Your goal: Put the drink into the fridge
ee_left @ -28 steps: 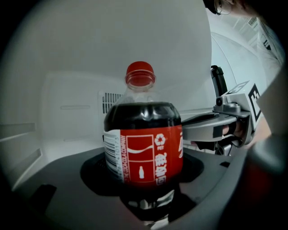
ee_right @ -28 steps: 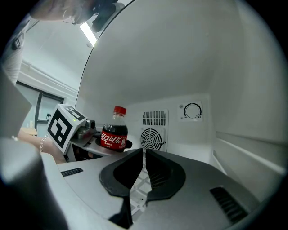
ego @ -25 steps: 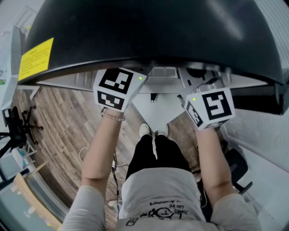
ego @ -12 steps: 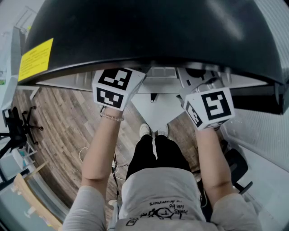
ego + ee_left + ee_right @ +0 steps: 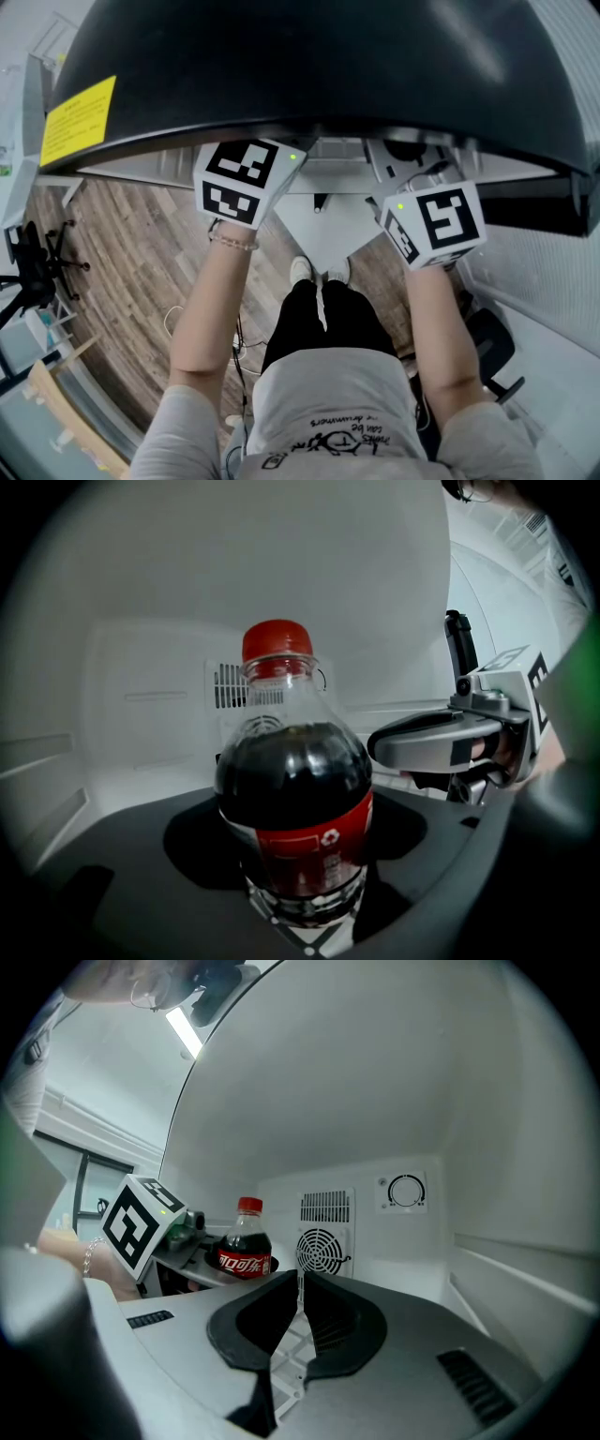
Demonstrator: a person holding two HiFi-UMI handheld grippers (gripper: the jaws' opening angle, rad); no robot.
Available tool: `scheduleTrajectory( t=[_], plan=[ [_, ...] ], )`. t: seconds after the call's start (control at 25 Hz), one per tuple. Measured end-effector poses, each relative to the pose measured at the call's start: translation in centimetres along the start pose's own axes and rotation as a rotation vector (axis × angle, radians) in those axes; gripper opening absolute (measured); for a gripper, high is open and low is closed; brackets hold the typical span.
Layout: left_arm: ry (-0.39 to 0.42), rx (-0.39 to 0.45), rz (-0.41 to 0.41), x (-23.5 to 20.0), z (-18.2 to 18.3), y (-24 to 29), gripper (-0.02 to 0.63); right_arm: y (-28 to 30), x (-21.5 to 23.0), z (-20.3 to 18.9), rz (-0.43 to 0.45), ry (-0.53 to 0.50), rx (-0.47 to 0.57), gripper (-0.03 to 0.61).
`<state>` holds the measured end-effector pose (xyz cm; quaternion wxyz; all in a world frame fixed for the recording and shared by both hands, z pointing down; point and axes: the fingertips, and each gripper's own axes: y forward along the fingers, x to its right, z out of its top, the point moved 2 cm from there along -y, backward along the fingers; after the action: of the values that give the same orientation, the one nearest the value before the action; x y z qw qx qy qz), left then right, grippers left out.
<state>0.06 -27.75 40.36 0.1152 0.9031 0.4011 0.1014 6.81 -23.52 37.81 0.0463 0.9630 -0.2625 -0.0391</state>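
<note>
The left gripper (image 5: 298, 808) has its jaws wide apart, and they have just been opening a little more. Between them stands a clear plastic cola bottle (image 5: 292, 761) with a round red cap (image 5: 277, 641) and a red label band (image 5: 314, 841). The dark pads look to touch the bottle on both sides, low down by the label, so I think the gripper has hold of it. The bottle is upright.

Just past the jaws is the white inside of the fridge (image 5: 141, 696), so the bottle is already in there. The jaws hide its bottom, so I cannot see if it sits on the fridge floor.

To the right of the left gripper, near but apart, is the right gripper (image 5: 300, 1279). Its jaws are closed together with nothing in them. Ahead of it, on the back wall, are a slotted vent (image 5: 325, 1206), a small round fan (image 5: 322, 1251) and a round dial (image 5: 406, 1191).

The bottle looks full, so I think it is a bit heavy for its size. Its plastic is smooth and round, so it may slip. It may squash a little if pressed hard, but it should not break. The best place to hold it is the straight middle by the label, not the sloping top or the thin neck.
</note>
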Motion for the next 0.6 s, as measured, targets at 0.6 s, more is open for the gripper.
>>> scheduleTrajectory(
  t=[0.6],
  plan=[
    [-0.017, 0.012, 0.024, -0.51, -0.51, -0.7, 0.352, -0.2, -0.21, -0.01, -0.006, 0.0, 0.003, 0.044]
  ],
)
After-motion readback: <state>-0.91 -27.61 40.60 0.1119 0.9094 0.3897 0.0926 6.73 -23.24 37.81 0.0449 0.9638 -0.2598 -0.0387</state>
